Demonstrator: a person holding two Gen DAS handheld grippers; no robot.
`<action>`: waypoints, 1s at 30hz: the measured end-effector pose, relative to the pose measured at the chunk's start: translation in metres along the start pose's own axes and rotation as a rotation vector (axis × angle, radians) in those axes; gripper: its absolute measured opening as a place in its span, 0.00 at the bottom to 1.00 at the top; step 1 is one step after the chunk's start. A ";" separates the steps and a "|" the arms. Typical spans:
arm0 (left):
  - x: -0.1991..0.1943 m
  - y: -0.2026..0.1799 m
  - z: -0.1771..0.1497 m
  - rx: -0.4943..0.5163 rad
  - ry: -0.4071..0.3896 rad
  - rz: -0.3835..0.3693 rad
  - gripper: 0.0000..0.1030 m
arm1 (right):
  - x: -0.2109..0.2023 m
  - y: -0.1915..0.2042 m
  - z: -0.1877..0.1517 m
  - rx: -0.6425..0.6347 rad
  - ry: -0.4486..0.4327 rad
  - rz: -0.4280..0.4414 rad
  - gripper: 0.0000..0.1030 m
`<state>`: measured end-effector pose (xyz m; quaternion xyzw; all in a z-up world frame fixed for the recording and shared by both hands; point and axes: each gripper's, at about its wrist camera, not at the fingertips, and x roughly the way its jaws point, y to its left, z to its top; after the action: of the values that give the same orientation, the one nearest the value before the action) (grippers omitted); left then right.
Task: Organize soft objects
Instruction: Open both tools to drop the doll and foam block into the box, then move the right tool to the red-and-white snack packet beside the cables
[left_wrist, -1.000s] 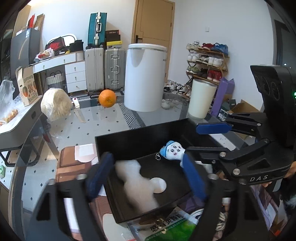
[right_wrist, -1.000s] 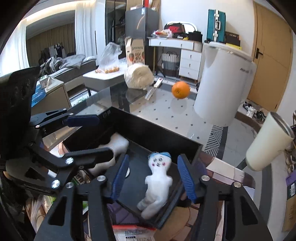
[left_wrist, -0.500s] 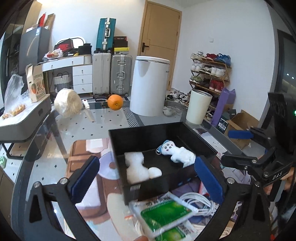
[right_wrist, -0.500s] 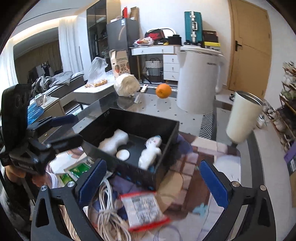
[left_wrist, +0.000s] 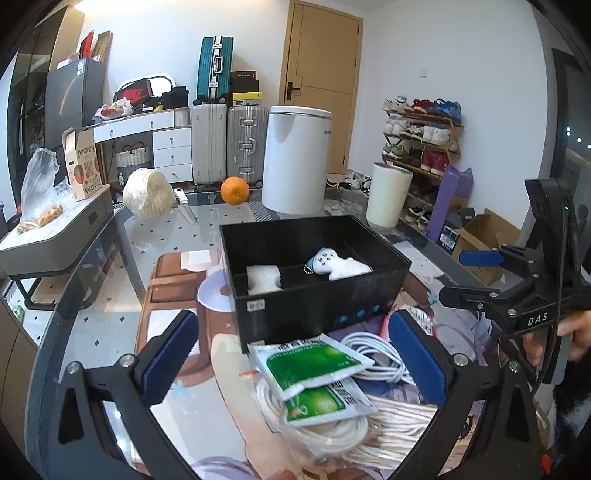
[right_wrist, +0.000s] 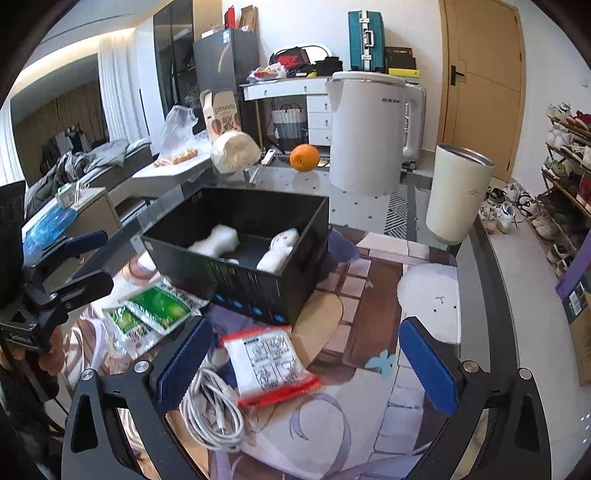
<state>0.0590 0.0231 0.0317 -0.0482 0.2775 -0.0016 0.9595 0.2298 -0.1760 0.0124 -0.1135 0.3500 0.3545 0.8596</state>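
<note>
Near black box (left_wrist: 317, 295): left tool (left_wrist: 295, 354) and right tool (right_wrist: 303, 362) tilted down, both spread wide, empty

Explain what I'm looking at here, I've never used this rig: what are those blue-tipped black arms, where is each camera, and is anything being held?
No robot: a person holds a two-finger gripper in each hand, with a fisheye camera on each looking along its fingers. In the left wrist view the left gripper frames the bottom; the right gripper does so in its own view. Both are wide open and hold nothing. On the glass table stands a black box with two white plush toys: a plain one and a blue-capped doll. In front lie green packets, a red-edged packet and white cable. Behind: an orange and a cream cup.
</note>
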 end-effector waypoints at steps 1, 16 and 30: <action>0.000 -0.001 -0.001 0.003 0.002 0.004 1.00 | 0.001 0.000 -0.001 -0.006 0.008 -0.002 0.99; 0.008 -0.005 -0.020 -0.007 0.057 0.047 1.00 | 0.038 0.005 -0.019 -0.035 0.128 0.017 0.99; 0.018 -0.007 -0.028 0.017 0.098 0.036 1.00 | 0.055 0.005 -0.023 -0.024 0.160 -0.031 0.99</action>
<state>0.0593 0.0129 -0.0005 -0.0350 0.3249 0.0111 0.9450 0.2422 -0.1537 -0.0411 -0.1571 0.4116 0.3351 0.8328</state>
